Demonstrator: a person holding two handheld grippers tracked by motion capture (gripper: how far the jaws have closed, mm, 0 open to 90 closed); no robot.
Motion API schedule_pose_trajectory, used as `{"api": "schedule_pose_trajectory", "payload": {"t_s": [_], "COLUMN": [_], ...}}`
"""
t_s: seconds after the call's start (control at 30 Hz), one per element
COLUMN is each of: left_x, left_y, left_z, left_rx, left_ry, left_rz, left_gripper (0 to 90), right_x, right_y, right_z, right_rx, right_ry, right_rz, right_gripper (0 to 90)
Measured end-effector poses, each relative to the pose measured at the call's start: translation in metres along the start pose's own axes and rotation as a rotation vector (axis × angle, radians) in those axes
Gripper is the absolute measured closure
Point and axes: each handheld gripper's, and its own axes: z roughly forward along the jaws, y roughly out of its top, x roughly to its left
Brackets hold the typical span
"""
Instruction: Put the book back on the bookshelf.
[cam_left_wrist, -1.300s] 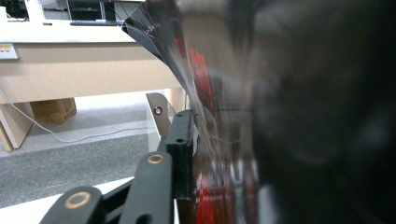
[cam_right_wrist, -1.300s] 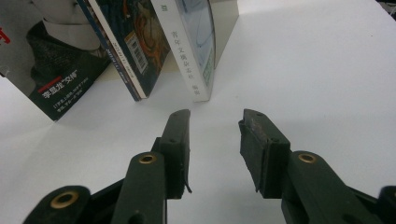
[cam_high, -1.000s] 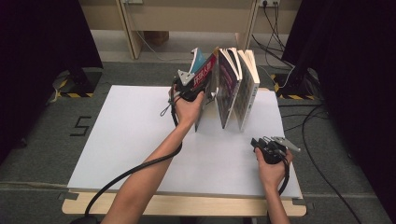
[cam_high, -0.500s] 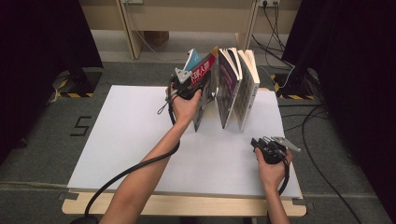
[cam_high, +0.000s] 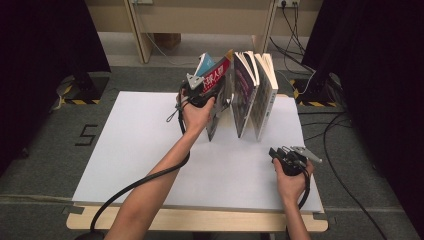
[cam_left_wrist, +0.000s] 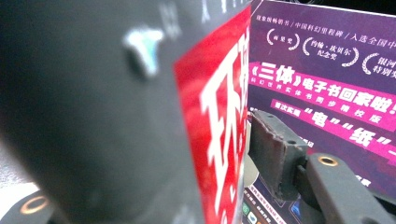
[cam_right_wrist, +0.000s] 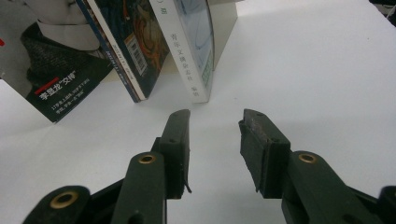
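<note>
Several books stand in a fanned row at the back of the white table (cam_high: 130, 150). The leftmost is a red-and-grey-covered book (cam_high: 220, 75) that leans left. My left gripper (cam_high: 210, 92) straddles its edge and the jaws have just been opening. In the left gripper view the book (cam_left_wrist: 219, 140) stands between the jaws, with a thin gap to the right pad (cam_left_wrist: 275, 154). A purple book (cam_left_wrist: 327, 70) is right behind it. My right gripper (cam_high: 278, 151) rests near the front right of the table. It is open (cam_right_wrist: 215, 121) and holds nothing.
A white-spined book (cam_right_wrist: 196, 60), a dark book with a barcode (cam_right_wrist: 130, 51) and a book with a photo cover (cam_right_wrist: 60, 79) stand ahead of the right gripper. A wooden frame (cam_high: 265, 30) and cables (cam_high: 330, 130) lie beyond the table.
The red-covered book leans a little more to the left by the left gripper. Both hands have stayed where they were.
</note>
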Motion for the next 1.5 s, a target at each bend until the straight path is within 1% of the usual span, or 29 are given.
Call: {"api": "schedule_pose_trajectory", "payload": {"t_s": [0.37, 0.73, 0.93, 1.07, 1.13, 1.2, 1.3, 1.37, 1.5], "left_x": [0.002, -0.001, -0.002, -0.002, -0.002, -0.002, 0.002, 0.004, 0.008], "left_y": [-0.004, -0.006, -0.006, -0.007, -0.008, -0.010, -0.011, -0.012, -0.016], "left_z": [-0.004, -0.012, -0.019, -0.021, -0.022, -0.024, -0.028, -0.031, -0.036], "left_rx": [0.026, 0.042, 0.056, 0.070, 0.073, 0.076, 0.070, 0.068, 0.083], "left_ry": [-0.002, -0.026, -0.029, -0.033, -0.041, -0.041, -0.042, -0.040, -0.047], "left_rz": [0.001, -0.010, -0.003, -0.010, -0.024, -0.028, -0.044, -0.041, -0.051], "left_gripper": [43.5, 40.3, 38.1, 37.3, 37.0, 36.9, 36.6, 36.3, 36.0], "right_x": [0.000, -0.001, -0.001, 0.000, 0.000, 0.000, 0.001, 0.001, 0.001], "right_y": [0.000, 0.000, 0.001, 0.001, 0.001, 0.002, 0.003, 0.003, 0.004], "right_z": [0.000, 0.000, -0.001, -0.001, 0.000, 0.000, 0.001, 0.001, 0.001], "right_rx": [-0.003, -0.005, -0.007, -0.005, -0.004, -0.006, -0.006, -0.007, -0.008], "right_ry": [-0.001, 0.001, -0.001, 0.002, 0.003, 0.004, 0.003, 0.005, 0.006], "right_rz": [0.000, -0.003, 0.008, 0.013, 0.010, 0.001, 0.002, 0.007, 0.002], "right_gripper": [63.1, 63.1, 63.1, 63.1, 63.1, 63.1, 63.1, 63.1, 63.0]}}
